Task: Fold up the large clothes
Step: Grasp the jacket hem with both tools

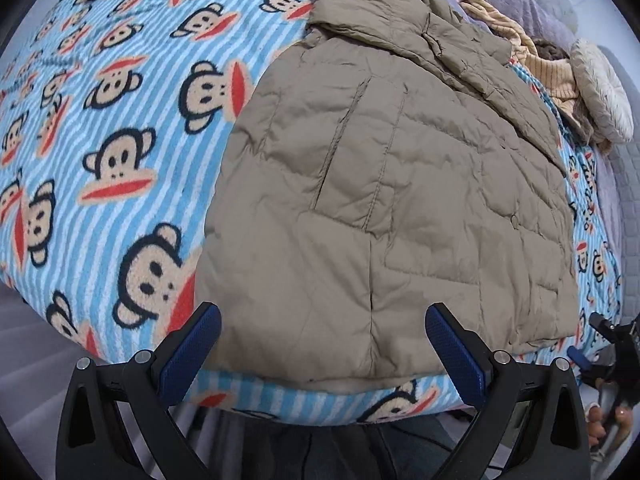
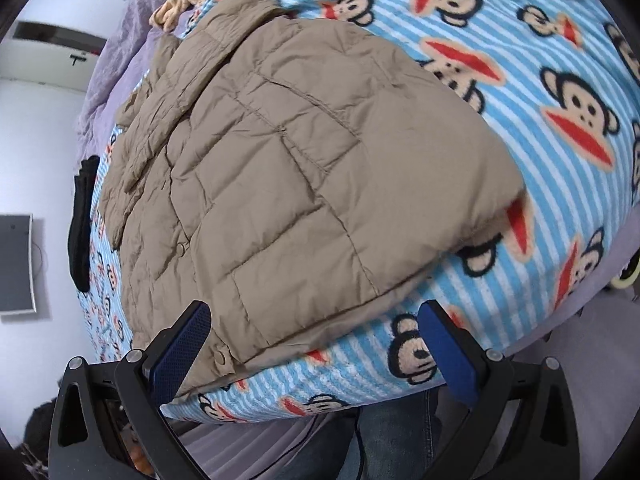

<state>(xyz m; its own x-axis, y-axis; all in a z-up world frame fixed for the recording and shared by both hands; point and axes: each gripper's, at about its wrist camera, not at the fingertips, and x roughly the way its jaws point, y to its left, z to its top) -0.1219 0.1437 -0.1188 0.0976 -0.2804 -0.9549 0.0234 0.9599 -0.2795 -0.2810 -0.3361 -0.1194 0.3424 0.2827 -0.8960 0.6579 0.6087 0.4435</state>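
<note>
A tan quilted puffer jacket [image 1: 384, 184] lies folded on a blue striped blanket printed with monkey faces [image 1: 112, 128]; its collar points away and its hem reaches the near edge. My left gripper [image 1: 322, 320] is open above the hem, nothing between its blue pads. In the right wrist view the same jacket [image 2: 288, 184] fills the middle, one snap-buttoned corner by the left finger. My right gripper [image 2: 314, 320] hovers open over that near corner and the blanket [image 2: 540, 140], holding nothing. The right gripper [image 1: 600, 344] also shows at the left view's right edge.
A pile of yellow and brown clothes [image 1: 532, 68] and a white fluffy cushion [image 1: 604, 92] lie beyond the jacket on the right. A black garment [image 2: 82, 224] hangs over the blanket's left side. Purple bedding [image 2: 124, 40] lies behind. A person's jeans [image 2: 400, 436] show below.
</note>
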